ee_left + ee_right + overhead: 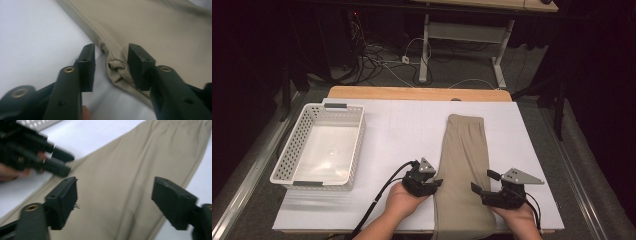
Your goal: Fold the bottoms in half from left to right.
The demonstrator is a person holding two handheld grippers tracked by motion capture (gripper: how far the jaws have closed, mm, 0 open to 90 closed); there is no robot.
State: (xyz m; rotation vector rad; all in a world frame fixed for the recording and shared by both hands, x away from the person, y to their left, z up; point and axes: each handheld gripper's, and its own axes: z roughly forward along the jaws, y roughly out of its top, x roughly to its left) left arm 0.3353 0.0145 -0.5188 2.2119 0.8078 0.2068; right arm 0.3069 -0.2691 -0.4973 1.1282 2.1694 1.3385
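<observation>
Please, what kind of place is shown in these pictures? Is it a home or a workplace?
It looks like a lab or recording room, not a home. A white-covered table holds a white basket and folded beige trousers, loose cables lie on the floor behind, and hand-held grippers with cameras are used.

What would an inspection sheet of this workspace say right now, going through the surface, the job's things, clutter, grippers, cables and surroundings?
Surface: white sheet over a wooden table.
Job's things: beige trousers lying lengthwise right of centre, near end reaching the table's front edge; white perforated basket at the left, apart from them, nothing in it.
Clutter: nothing seen.
Grippers: left gripper open at the trousers' left edge, jaws either side of a small bunched fold; right gripper open wide over the cloth near its right side.
Cables: black cable trails from the left gripper toward the front edge; loose cables on the floor behind.
Surroundings: dark room, grey floor, another desk's legs beyond.
</observation>
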